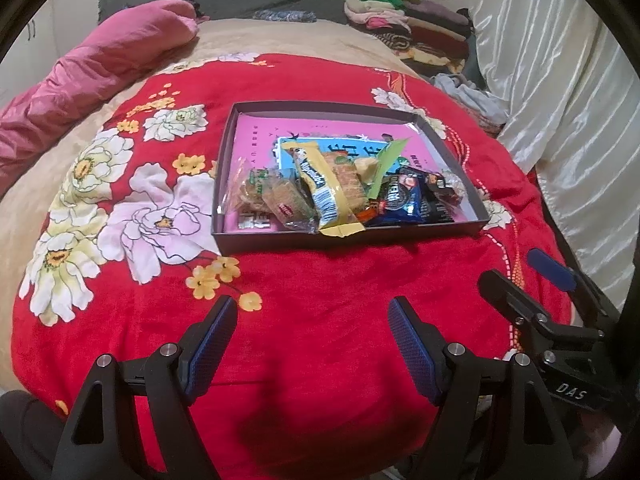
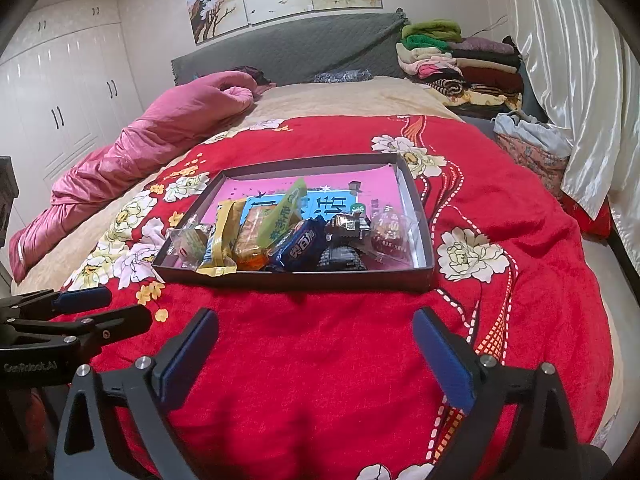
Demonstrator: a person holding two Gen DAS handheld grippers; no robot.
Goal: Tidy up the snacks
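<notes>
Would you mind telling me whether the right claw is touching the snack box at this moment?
Apart. The right wrist view shows the right claw open and empty, with a strip of bare red blanket between its fingertips and the box near wall.

In the lower right of the left wrist view, the black body of the right gripper bears the white letters "DAS". At the left edge of the right wrist view, the left gripper carries pale lettering that seems to read "GenRobot.AI". Inside the box, the blue snack packet shows large white Chinese characters, and the green packet has yellow ones; the yellow packet bears blue lettering too warped to read. The pink sheet lining the box has small print, illegible.
</notes>
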